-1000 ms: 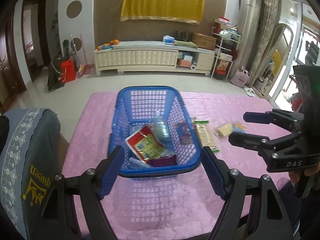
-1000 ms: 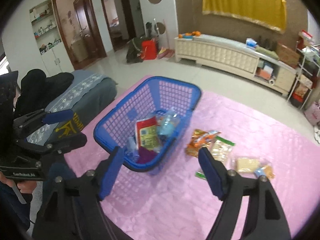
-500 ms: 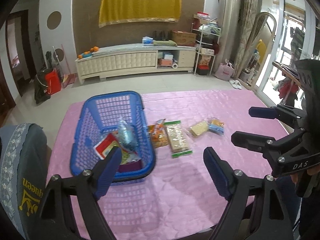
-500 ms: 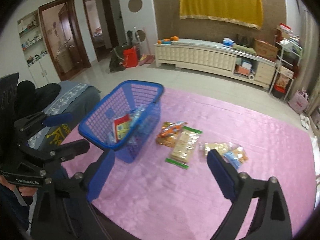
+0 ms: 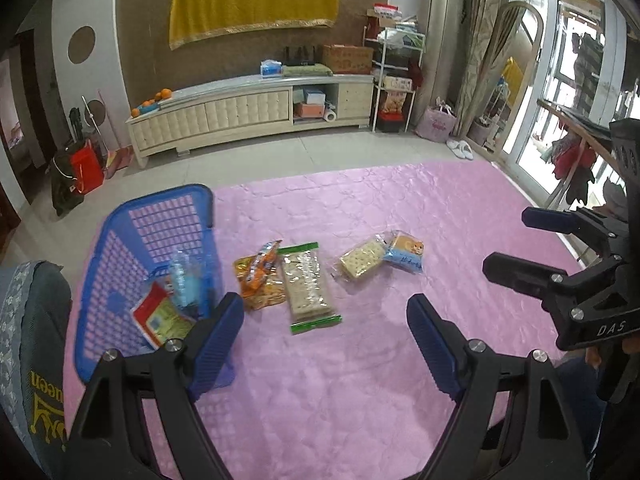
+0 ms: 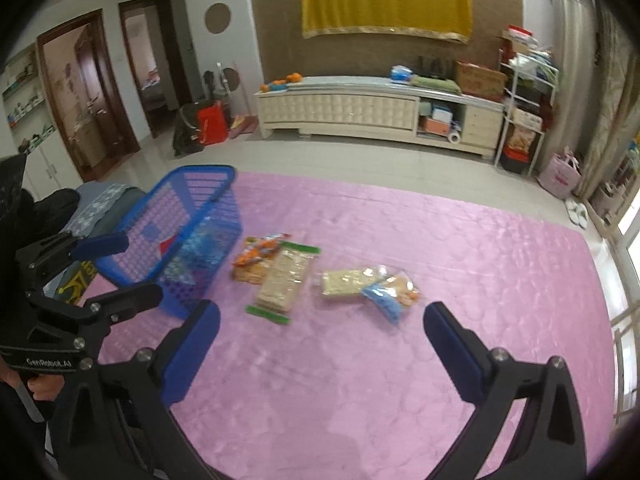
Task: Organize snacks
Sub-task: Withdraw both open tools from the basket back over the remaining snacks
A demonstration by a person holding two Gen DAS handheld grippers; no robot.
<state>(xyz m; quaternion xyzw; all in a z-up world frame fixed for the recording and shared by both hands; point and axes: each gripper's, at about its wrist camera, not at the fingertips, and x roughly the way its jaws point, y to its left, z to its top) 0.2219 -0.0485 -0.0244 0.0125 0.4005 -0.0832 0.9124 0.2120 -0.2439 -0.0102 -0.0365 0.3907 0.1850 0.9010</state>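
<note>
A blue plastic basket stands on the pink-covered table at the left and holds a red and green packet and a clear wrapped snack. To its right lie an orange snack bag, a long cracker pack with green ends, a clear cracker pack and a blue packet. My left gripper is open and empty above the table near the basket. My right gripper is open and empty in front of the packs.
The pink cloth covers the table. A grey cushioned chair stands at the table's left edge. A cream cabinet and a shelf rack stand across the floor behind the table.
Both grippers have swung right, away from the basket and toward the loose snack packs. The basket now sits at the left of both views. Both stay open and empty.
</note>
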